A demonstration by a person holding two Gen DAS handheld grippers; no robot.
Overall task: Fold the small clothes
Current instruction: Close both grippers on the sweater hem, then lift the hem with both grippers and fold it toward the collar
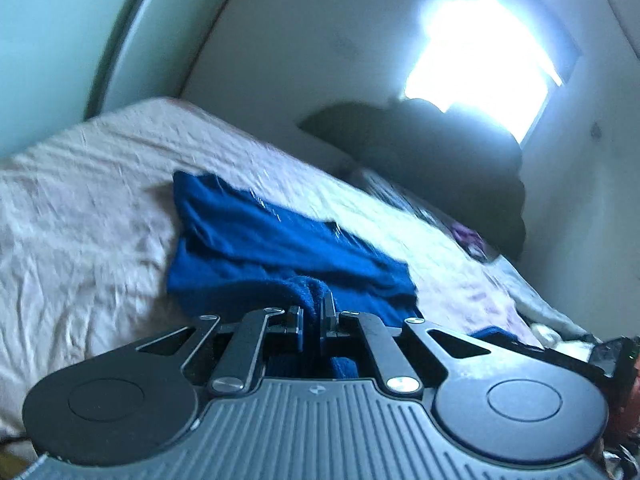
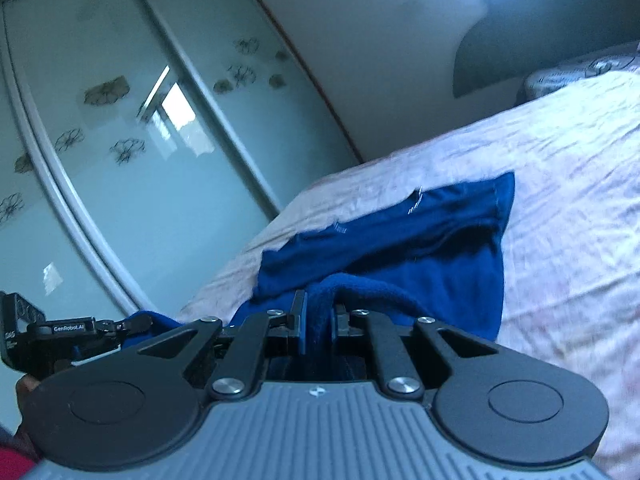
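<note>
A small blue garment lies crumpled on the pale bedsheet. My left gripper is shut on a thick rolled edge of the blue garment, lifting it off the sheet. In the right wrist view the same blue garment stretches away over the bedsheet. My right gripper is shut on another bunched edge of it. The left gripper shows at the lower left of that view, with blue cloth at its tip. Both held edges hang raised while the far part of the garment rests on the bed.
A dark pillow or cushion stands at the head of the bed under a bright window. Patterned bedding lies beside it. Frosted wardrobe doors with flower prints run along the bed's far side.
</note>
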